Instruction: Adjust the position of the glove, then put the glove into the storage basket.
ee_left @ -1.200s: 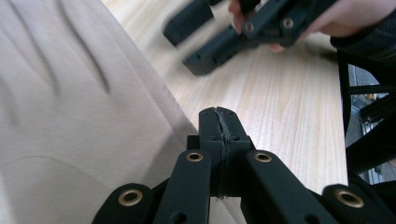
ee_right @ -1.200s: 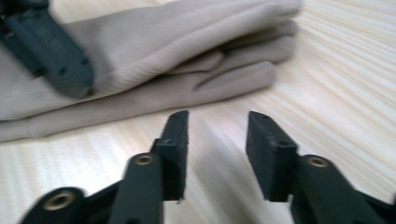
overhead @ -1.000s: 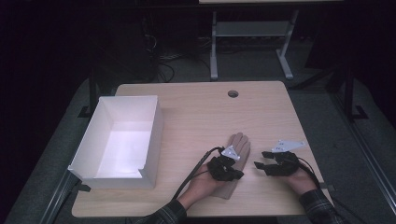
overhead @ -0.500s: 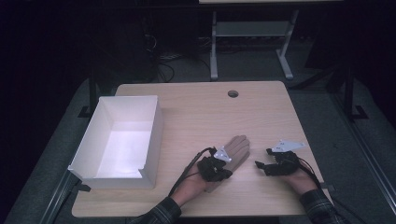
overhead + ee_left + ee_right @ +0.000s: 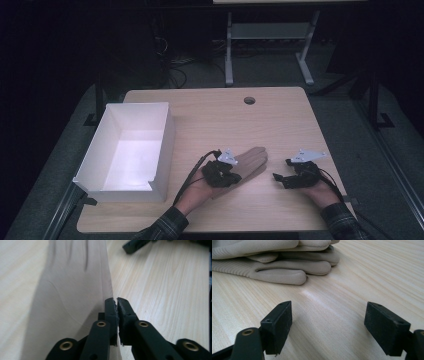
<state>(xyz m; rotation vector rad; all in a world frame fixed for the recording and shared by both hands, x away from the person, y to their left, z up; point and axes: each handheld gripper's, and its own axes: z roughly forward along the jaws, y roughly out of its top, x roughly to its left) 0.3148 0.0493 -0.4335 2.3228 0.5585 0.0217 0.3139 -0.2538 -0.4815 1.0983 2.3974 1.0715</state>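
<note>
Left gripper: jaws seen pressed together on the edge of a beige glove, a thin fold of fabric caught between the pads. The jaws have just been eased slightly apart, yet the fabric is seen clamped. In the high view the left gripper is held over the glove's cuff end, near the front edge of the table, roughly at its middle.

Right gripper: jaws spread wide, nothing between them but bare wood grain. They have just been opening. In the high view the right gripper is seen low over the table toward the front right corner, tips pointed at the glove, apart from it.

Glove: laid flat, fingers directed toward the far edge. From the right gripper view, the glove's fingers are seen stacked in two layers, a ribbed stretch at the left; whether one glove or a pair is lying there cannot be told.

White box: open-topped, set along the left edge, well apart from both grippers. A round hole is noted near the far edge, centre.
</note>
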